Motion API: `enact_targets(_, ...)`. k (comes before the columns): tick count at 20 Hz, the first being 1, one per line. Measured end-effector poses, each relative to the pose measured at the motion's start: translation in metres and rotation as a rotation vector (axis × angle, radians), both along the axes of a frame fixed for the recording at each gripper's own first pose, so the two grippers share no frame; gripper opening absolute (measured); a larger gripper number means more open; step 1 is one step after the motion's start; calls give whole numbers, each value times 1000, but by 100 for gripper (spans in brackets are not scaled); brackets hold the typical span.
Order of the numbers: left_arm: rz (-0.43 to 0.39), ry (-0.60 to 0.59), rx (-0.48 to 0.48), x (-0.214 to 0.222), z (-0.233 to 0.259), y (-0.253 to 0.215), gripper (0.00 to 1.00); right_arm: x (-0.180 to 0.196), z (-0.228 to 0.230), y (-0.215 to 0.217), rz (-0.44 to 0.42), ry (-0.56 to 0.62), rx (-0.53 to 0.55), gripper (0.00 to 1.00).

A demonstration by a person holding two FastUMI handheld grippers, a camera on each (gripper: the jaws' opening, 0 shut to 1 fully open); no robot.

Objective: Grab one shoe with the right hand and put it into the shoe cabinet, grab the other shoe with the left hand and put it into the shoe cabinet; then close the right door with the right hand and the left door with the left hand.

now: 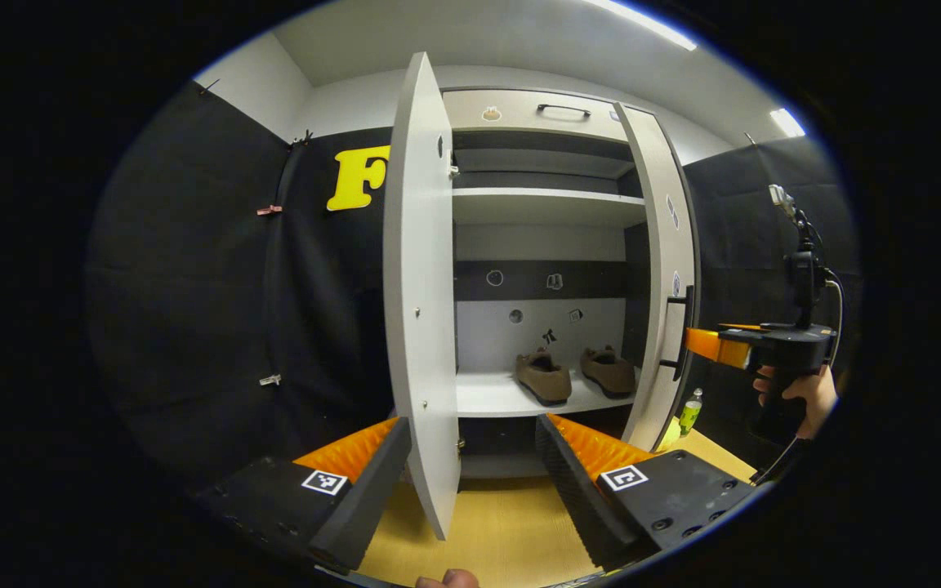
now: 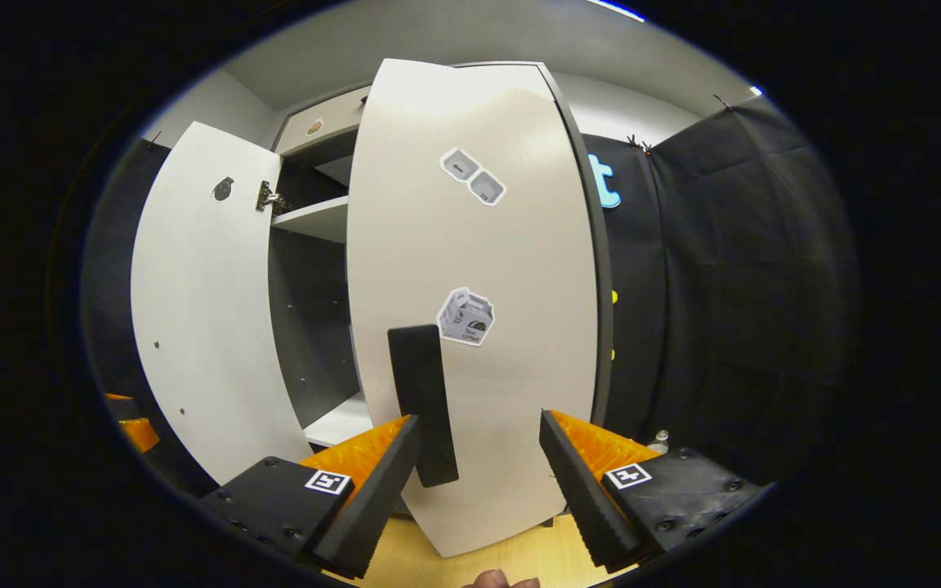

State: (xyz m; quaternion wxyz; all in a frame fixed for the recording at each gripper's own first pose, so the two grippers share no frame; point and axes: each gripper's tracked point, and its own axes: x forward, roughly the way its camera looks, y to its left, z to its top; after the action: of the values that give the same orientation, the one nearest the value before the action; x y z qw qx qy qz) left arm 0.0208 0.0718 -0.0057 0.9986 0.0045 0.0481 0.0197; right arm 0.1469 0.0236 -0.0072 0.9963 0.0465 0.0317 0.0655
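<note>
Both shoes point(image 1: 575, 373) are seen resting on the cabinet's lower shelf point(image 1: 503, 398); the right gripper point(image 2: 477, 457), fingers apart, is positioned against the right door point(image 2: 479, 269) for closing, while the left gripper point(image 1: 470, 465) is held apart astride the left door point(image 1: 420, 294).

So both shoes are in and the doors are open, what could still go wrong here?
Two things, I think. The right gripper is open in front of the right door near its black handle; a push off-centre might slip off. The left door stands edge-on between the left gripper's open fingers and could catch one as it swings. The shoes sit well back on the shelf.
</note>
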Motion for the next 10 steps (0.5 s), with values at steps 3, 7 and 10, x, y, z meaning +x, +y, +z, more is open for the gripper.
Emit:
enact_targets(3, 24, 5, -2, -4, -1, 15, 96, 12, -2, 10, 12, 2, 14, 97)
enact_targets(7, 58, 3, -7, -4, 0, 42, 96, 28, -3, 22, 16, 7, 15, 98)
enact_targets(10, 93, 0, -7, -2, 2, 68, 96, 40, -3, 30, 5, 7, 4, 98)
